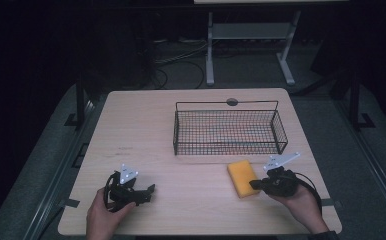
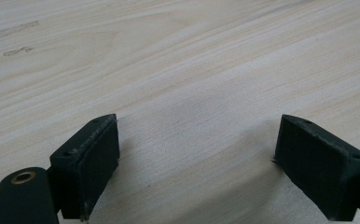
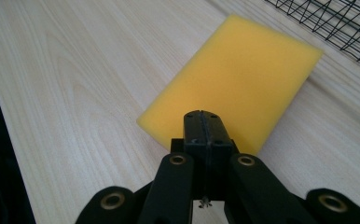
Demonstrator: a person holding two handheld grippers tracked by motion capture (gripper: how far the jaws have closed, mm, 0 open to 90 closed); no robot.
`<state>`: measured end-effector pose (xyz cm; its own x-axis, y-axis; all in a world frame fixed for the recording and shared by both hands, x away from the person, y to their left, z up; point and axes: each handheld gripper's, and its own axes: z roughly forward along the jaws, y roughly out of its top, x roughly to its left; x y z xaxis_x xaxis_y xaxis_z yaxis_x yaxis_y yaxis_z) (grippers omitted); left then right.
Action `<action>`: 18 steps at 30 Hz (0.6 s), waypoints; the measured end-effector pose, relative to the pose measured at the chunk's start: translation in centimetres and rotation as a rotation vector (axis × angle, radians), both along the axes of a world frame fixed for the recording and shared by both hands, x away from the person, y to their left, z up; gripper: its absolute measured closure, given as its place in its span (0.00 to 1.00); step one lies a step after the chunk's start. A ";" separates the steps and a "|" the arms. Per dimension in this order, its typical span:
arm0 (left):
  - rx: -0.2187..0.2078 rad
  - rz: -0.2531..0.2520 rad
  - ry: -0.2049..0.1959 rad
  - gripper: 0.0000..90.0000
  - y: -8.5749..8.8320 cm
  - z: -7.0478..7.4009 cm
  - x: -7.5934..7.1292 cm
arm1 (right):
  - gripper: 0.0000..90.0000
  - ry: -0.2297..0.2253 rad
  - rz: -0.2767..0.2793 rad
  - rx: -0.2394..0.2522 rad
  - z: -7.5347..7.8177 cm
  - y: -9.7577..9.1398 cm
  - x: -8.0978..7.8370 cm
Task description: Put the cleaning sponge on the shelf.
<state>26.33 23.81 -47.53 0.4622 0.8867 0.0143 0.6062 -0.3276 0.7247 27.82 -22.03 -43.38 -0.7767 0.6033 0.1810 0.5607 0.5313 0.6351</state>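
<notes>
Sponge [image 1: 243,178] and wire basket [image 1: 229,131] share a pale wooden desk [image 1: 146,130], the largest thing we see from the high view, its top bare across the whole left half. The black basket stands toward the far right of the desk, long side facing us, a thin handle bar arching over it. The yellow sponge, a flat rectangle, lies on the desk just in front of the basket's near right corner, apart from the wire. We see the right tool [image 1: 255,184] held low at the sponge's near right corner, a hand [image 1: 301,200] gripping it from behind. In the right gripper view its two black jaws [image 3: 203,133] are pressed together with nothing between them, their tip over the sponge's [image 3: 234,79] near edge; we cannot tell whether it touches the foam. The left tool [image 1: 150,189] rests near the front left of the desk in the other hand [image 1: 103,215], well apart from the sponge. Its jaws stand wide apart over bare wood [image 2: 178,70].
</notes>
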 end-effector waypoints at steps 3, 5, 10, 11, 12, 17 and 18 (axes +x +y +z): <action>-0.001 0.001 0.000 0.14 0.0 0.0 0.0 | 1.00 -0.004 0.008 0.016 0.2 0.2 -0.1; -0.002 0.001 0.000 0.14 0.0 0.0 0.0 | 1.00 -0.005 0.029 0.028 0.4 0.9 -0.2; -0.002 0.001 -0.001 0.14 0.0 0.0 0.0 | 1.00 -0.003 0.084 0.031 0.2 3.0 -0.5; -0.002 0.001 -0.001 0.14 0.0 0.0 0.0 | 1.00 -0.004 0.094 0.027 0.1 3.3 -0.5; -0.002 0.001 0.000 0.14 0.0 0.0 0.0 | 1.00 0.001 0.099 0.024 0.0 3.6 -0.5; -0.001 0.000 0.000 0.14 0.0 0.0 0.0 | 1.00 0.011 0.108 -0.001 -0.5 4.0 -0.3; -0.001 0.000 0.000 0.14 0.0 0.0 0.0 | 1.00 0.012 0.104 -0.001 -0.5 3.8 -0.3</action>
